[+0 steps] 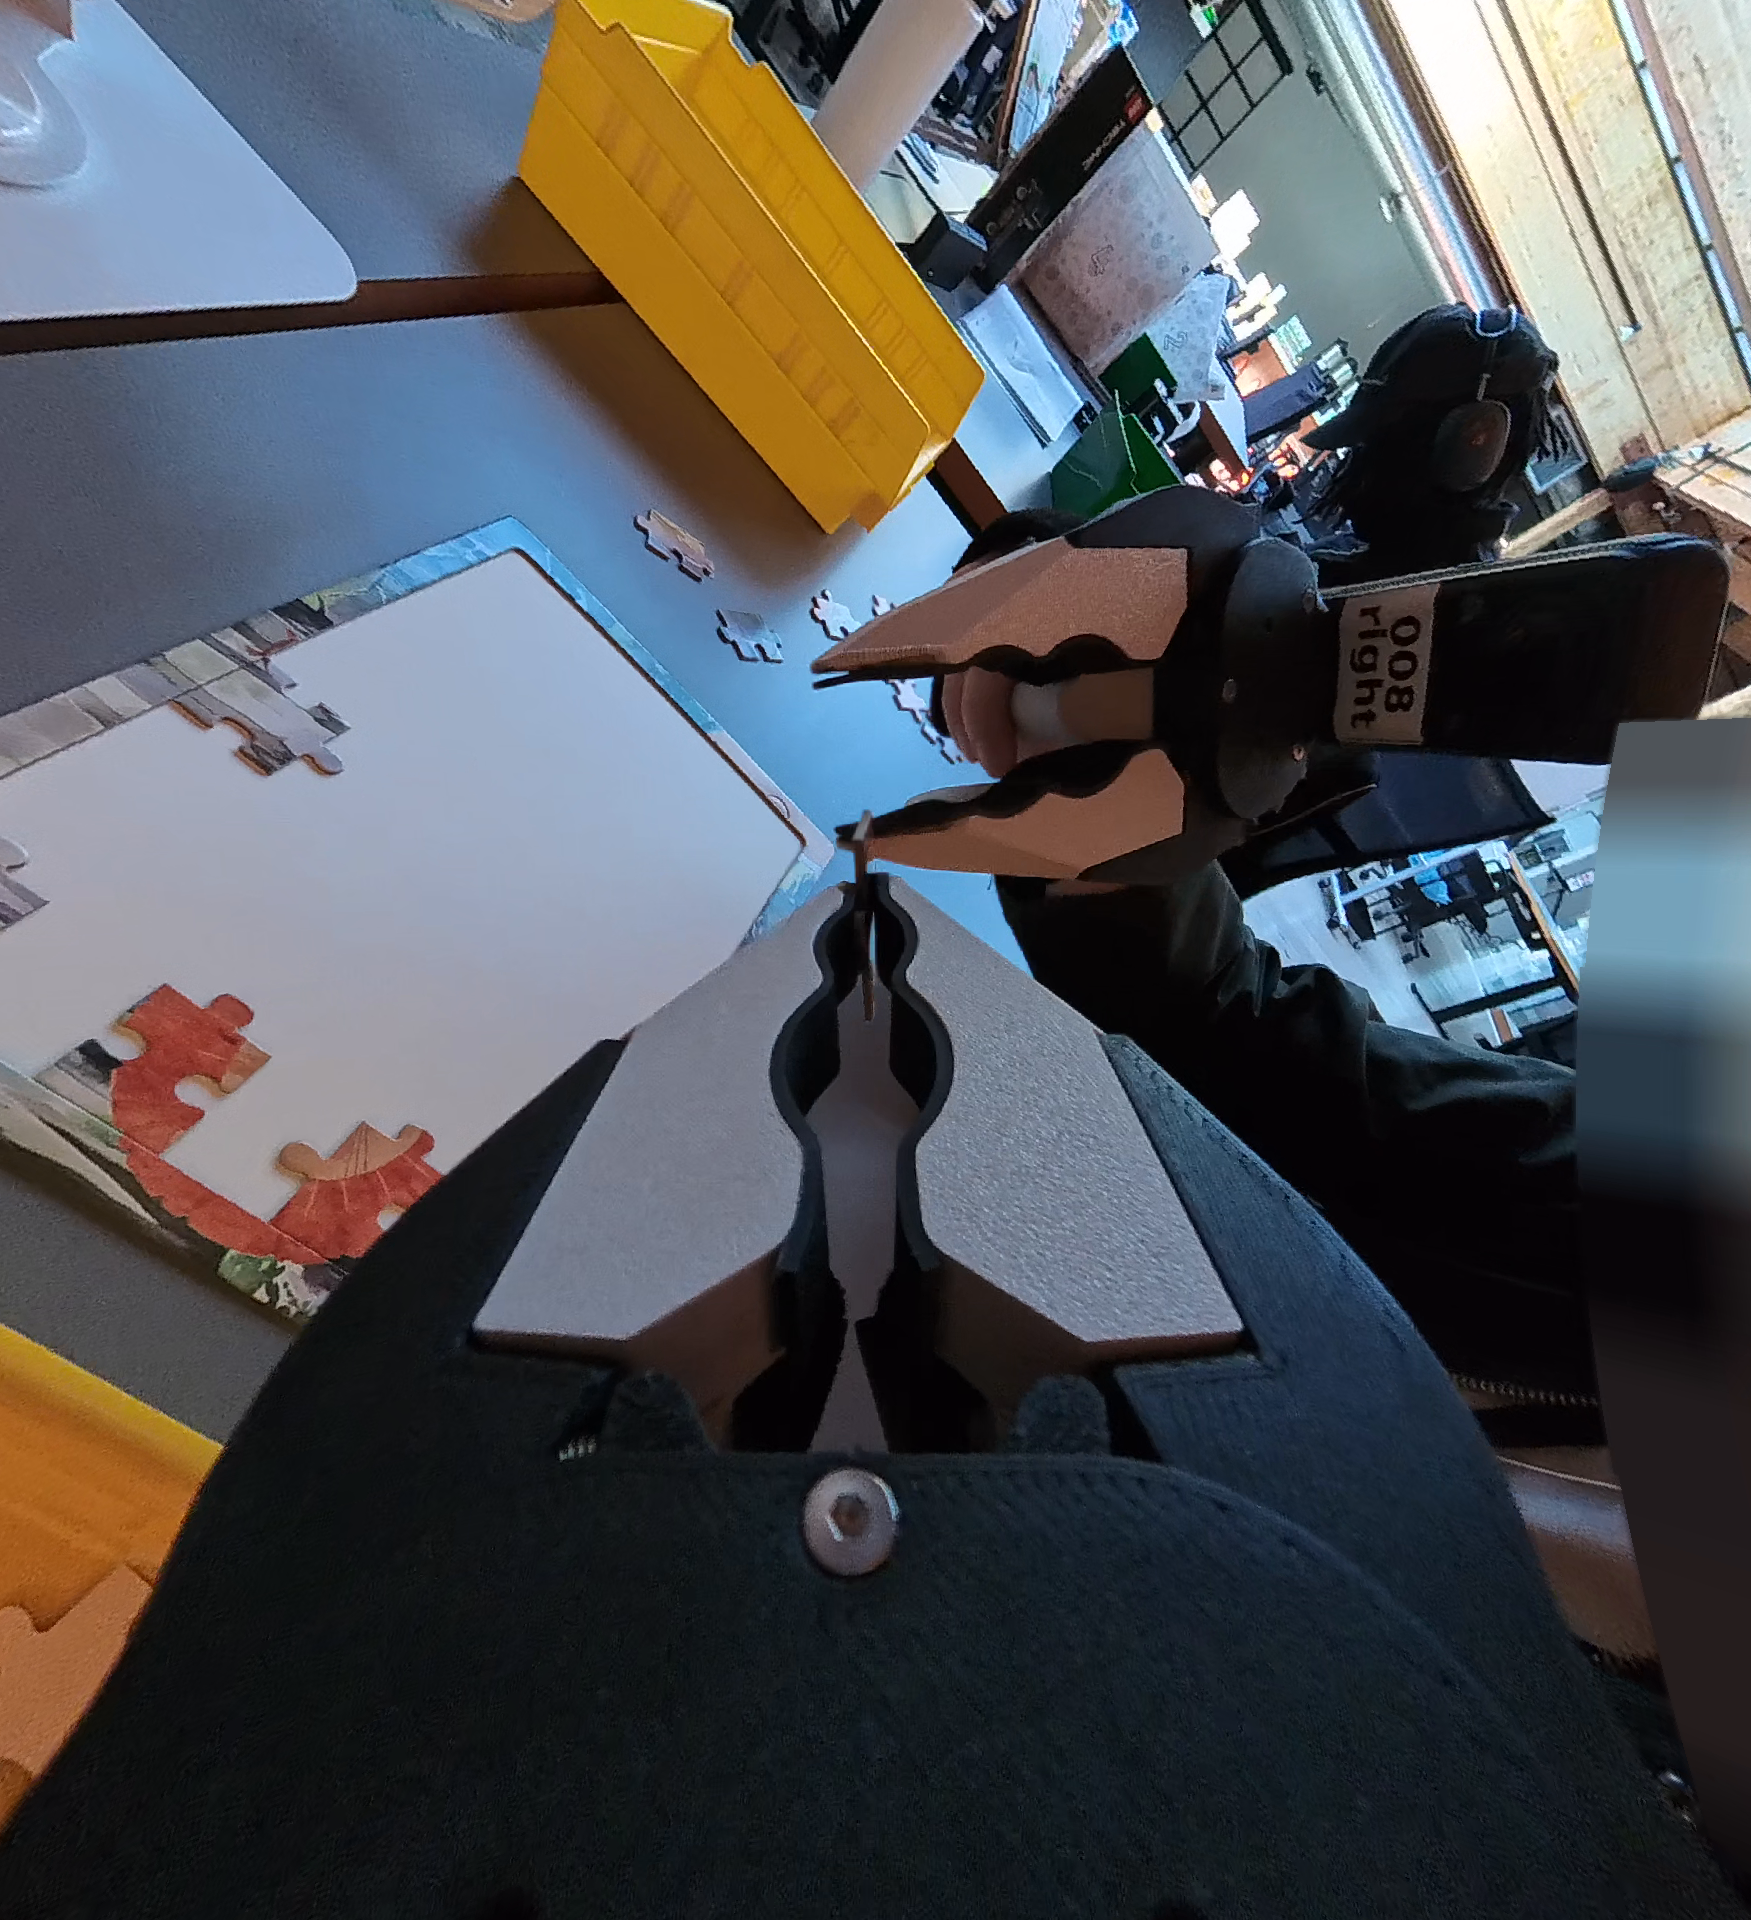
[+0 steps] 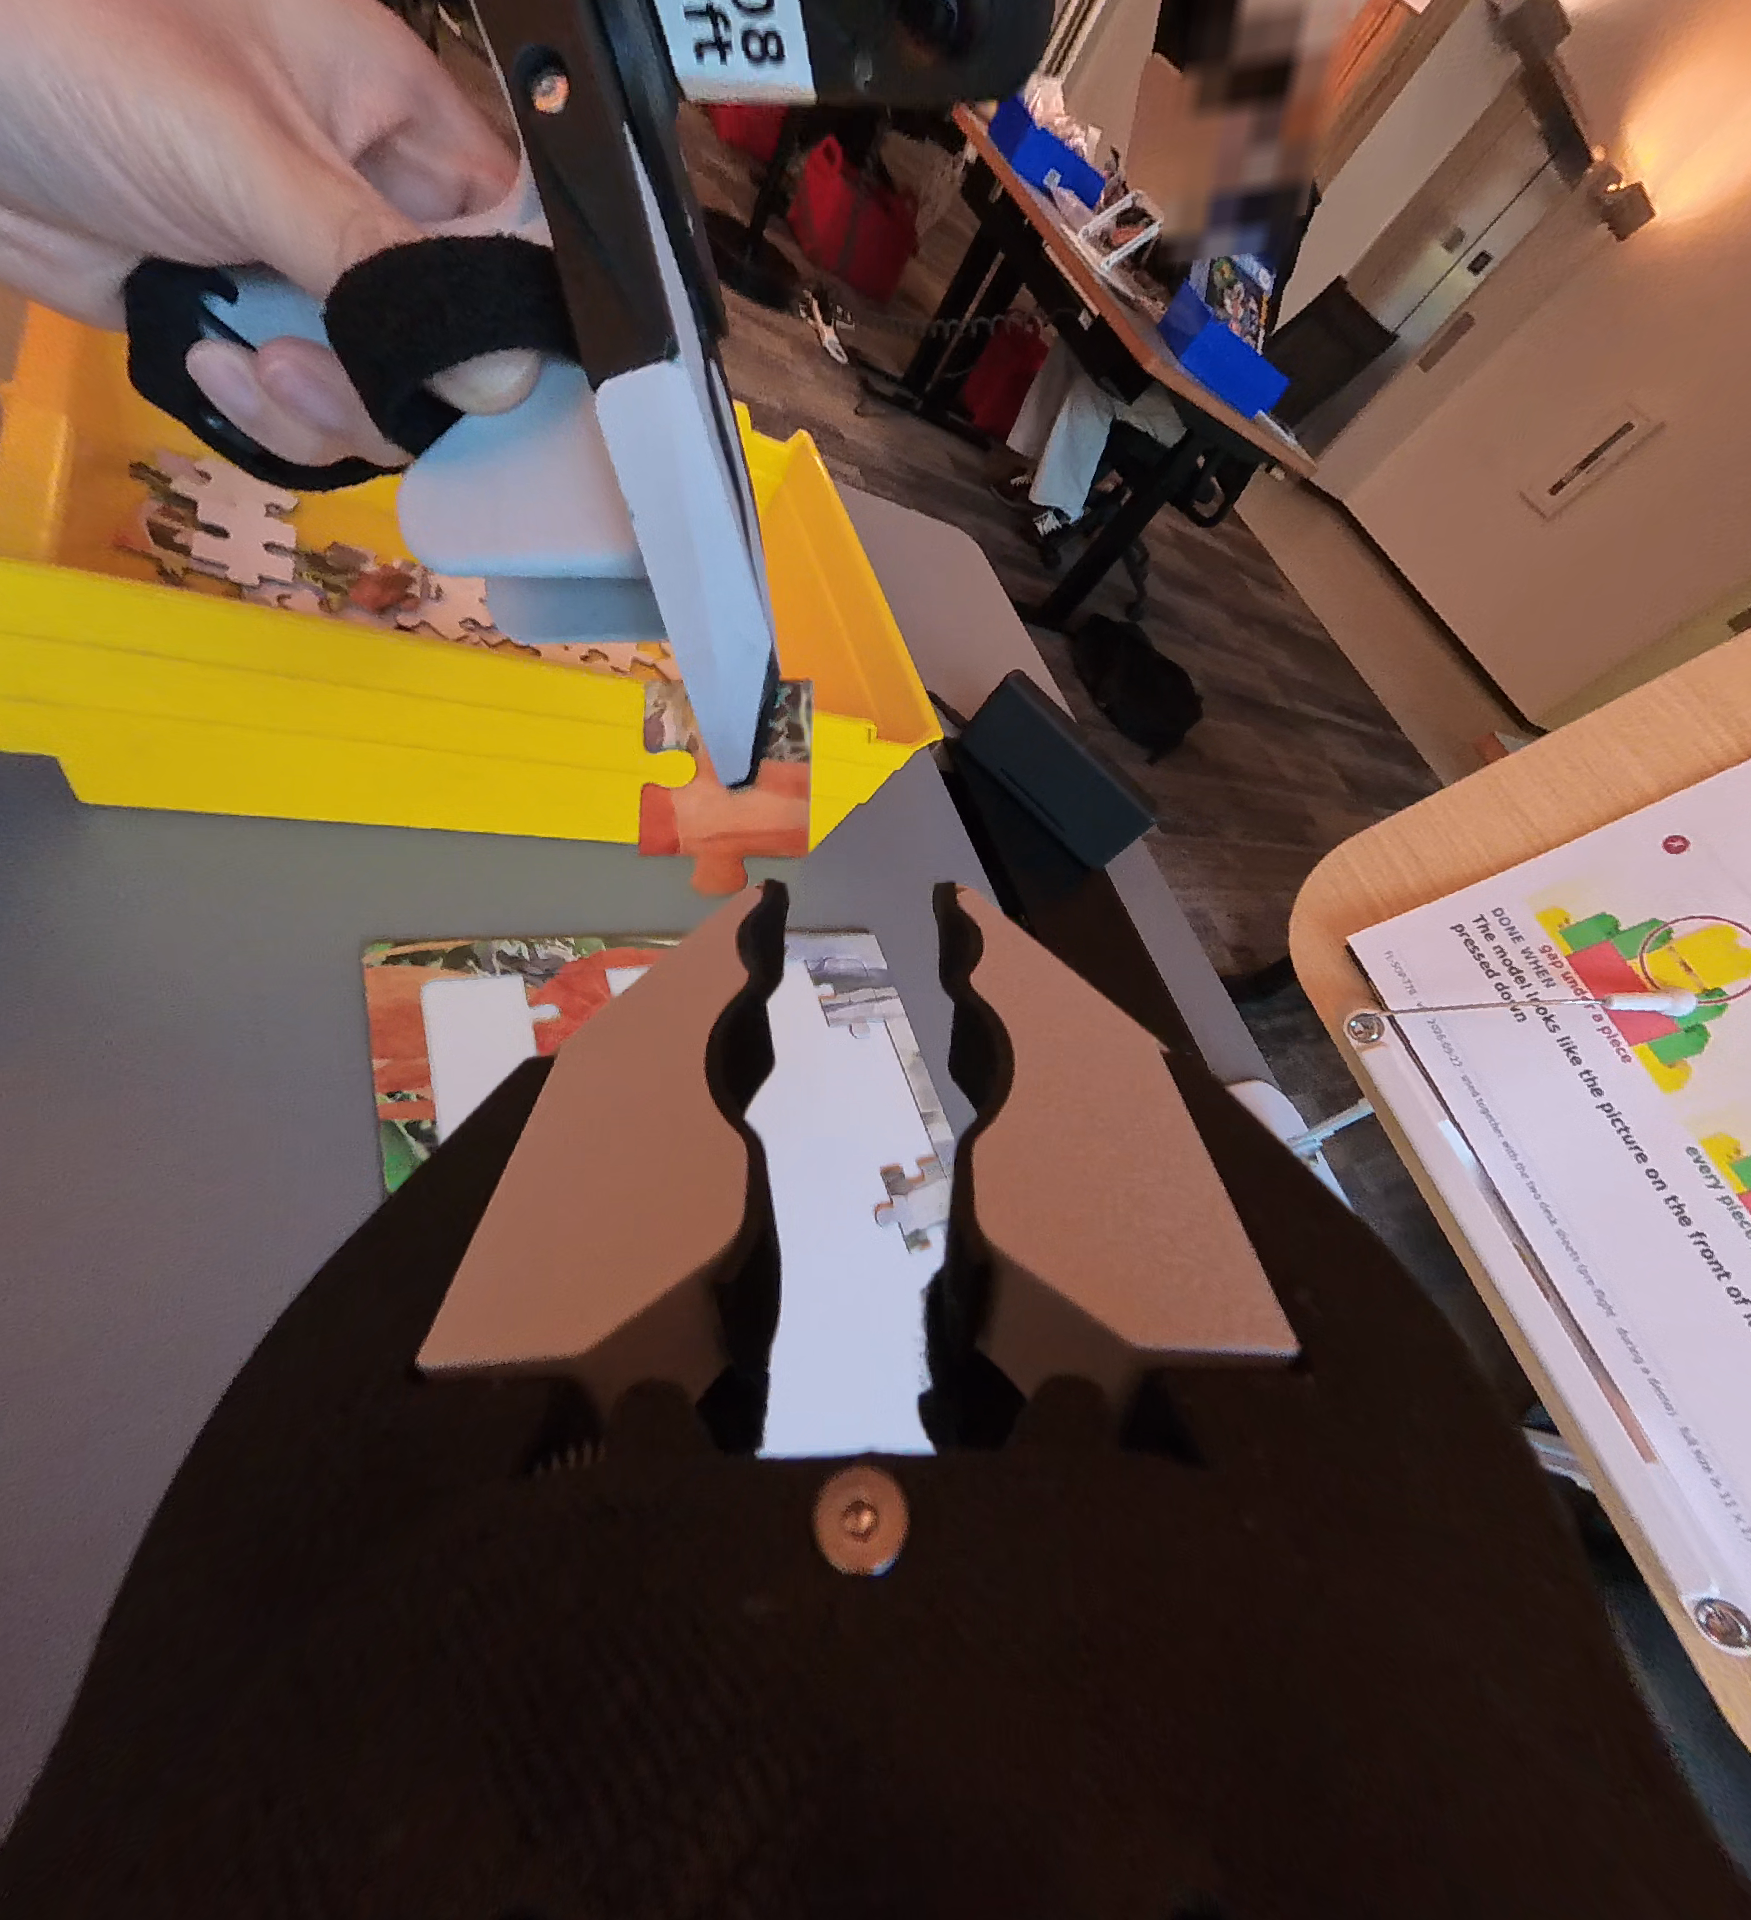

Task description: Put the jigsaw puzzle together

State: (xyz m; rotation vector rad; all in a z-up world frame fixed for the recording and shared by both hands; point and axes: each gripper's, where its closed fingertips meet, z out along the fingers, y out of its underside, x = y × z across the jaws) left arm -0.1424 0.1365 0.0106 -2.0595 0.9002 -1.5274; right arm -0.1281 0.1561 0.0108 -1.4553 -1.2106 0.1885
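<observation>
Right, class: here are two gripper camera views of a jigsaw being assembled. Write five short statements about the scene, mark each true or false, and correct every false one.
1. The left gripper is shut on a puzzle piece. True.
2. The right gripper holds a piece too. False: its fingers are apart and hold nothing.
3. The puzzle board is fully filled in. False: most of it is bare white, with only a few pieces placed along its edges.
4. A yellow bin holds loose pieces. True.
5. The held piece already lies in the board. False: it is held in the air.
</observation>
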